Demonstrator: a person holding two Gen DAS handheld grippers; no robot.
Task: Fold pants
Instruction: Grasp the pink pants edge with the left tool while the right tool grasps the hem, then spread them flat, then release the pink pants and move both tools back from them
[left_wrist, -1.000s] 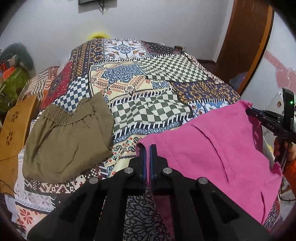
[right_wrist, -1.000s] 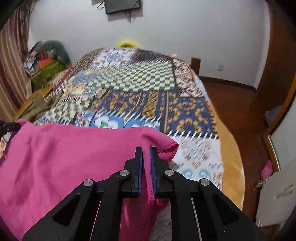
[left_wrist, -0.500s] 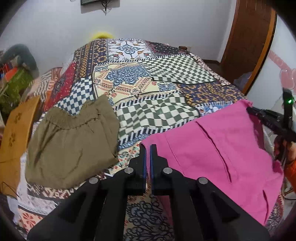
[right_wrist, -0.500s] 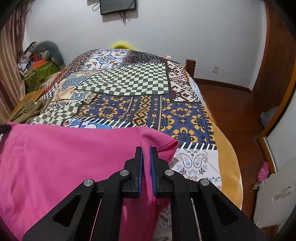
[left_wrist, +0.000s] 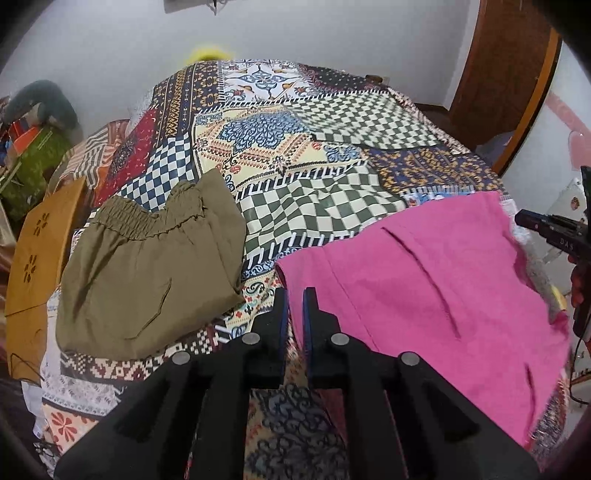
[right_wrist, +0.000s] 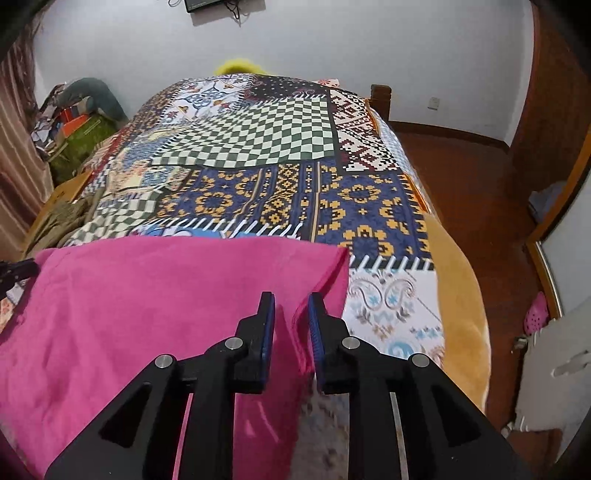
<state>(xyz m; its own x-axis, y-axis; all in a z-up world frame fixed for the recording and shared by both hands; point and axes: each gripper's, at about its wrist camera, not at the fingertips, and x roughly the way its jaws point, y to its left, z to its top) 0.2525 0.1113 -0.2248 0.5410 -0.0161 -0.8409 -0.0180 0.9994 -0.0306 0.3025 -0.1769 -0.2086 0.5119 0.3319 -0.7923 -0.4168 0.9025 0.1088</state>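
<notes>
Pink pants (left_wrist: 424, 288) spread on patchwork bedspread (left_wrist: 314, 147), left gripper (left_wrist: 294, 295) jaws parting, hem edge between them, right gripper (right_wrist: 291, 301) opening, fabric fold between pads, unpinched, olive pants (left_wrist: 147, 269) folded alongside

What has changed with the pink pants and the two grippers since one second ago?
The right gripper is opening and letting go of the pink pants, which were lowered onto the bed. The left gripper has just begun to part too. The olive pants stayed put.

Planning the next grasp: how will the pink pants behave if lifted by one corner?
Probably floppy: the pink pants drape in soft creases over the bed. Likely light, being thin cloth. A single-corner lift would likely undo the fold.
</notes>
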